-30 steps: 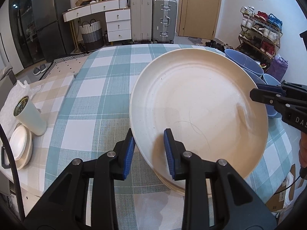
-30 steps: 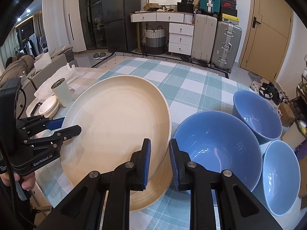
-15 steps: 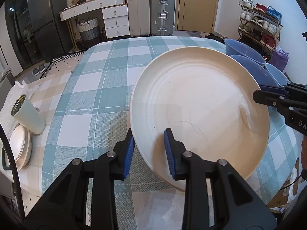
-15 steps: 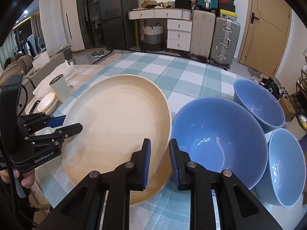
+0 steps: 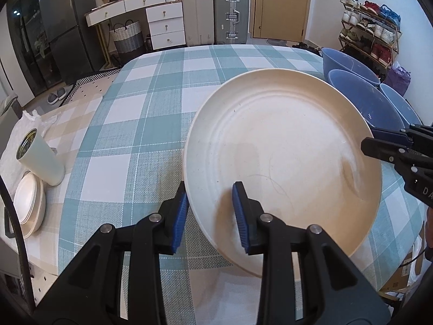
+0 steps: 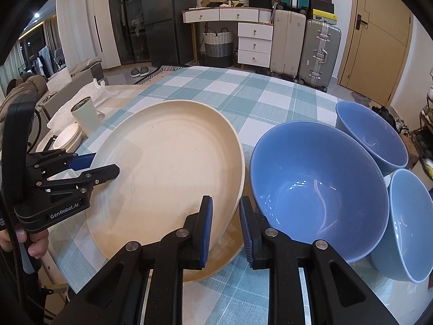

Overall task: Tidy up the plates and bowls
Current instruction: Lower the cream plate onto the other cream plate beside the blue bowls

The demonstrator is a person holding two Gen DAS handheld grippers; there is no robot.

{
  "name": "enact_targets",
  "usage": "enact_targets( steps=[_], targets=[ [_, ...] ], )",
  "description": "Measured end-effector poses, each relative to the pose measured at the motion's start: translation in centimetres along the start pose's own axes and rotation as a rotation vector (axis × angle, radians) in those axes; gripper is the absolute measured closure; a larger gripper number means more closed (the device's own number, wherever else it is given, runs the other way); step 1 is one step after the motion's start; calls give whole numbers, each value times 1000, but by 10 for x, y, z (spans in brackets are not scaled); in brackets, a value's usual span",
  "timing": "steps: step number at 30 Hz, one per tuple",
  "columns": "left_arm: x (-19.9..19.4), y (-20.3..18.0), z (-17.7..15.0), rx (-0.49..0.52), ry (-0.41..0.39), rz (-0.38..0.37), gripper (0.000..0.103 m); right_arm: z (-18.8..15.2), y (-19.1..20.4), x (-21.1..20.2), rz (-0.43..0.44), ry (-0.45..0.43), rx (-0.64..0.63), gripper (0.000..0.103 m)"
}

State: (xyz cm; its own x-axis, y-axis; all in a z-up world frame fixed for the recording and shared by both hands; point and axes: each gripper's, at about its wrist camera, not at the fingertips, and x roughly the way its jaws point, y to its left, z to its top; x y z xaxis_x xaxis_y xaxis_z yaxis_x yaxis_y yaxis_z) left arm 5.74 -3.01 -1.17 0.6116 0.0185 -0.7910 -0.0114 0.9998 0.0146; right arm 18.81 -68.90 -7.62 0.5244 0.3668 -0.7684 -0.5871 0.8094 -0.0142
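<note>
Cream plate sits on top of a second cream plate, whose rim shows beneath it, on the teal checked tablecloth. My left gripper straddles the plate's near-left rim, one blue pad under the edge, one on the inner face; jaws narrow, and I read them as clamped on the rim. My right gripper takes the opposite rim the same way, jaws narrow, gripping. Three blue bowls stand just right of the plates: large bowl nearest, almost touching; far bowl and right bowl beside it. At the table's left edge: white cup and stacked small plates.
</note>
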Motion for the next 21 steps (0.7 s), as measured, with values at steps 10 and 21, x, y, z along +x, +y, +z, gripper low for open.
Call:
enact_targets(
  steps=[10,21],
  targets=[
    [10,-2,-3,17,19,12,74,-9,4,12,-21,25,-9,81],
    [17,-11,-6,37,22,7,74,-17,3,15,-61,31,-25,81]
  ],
)
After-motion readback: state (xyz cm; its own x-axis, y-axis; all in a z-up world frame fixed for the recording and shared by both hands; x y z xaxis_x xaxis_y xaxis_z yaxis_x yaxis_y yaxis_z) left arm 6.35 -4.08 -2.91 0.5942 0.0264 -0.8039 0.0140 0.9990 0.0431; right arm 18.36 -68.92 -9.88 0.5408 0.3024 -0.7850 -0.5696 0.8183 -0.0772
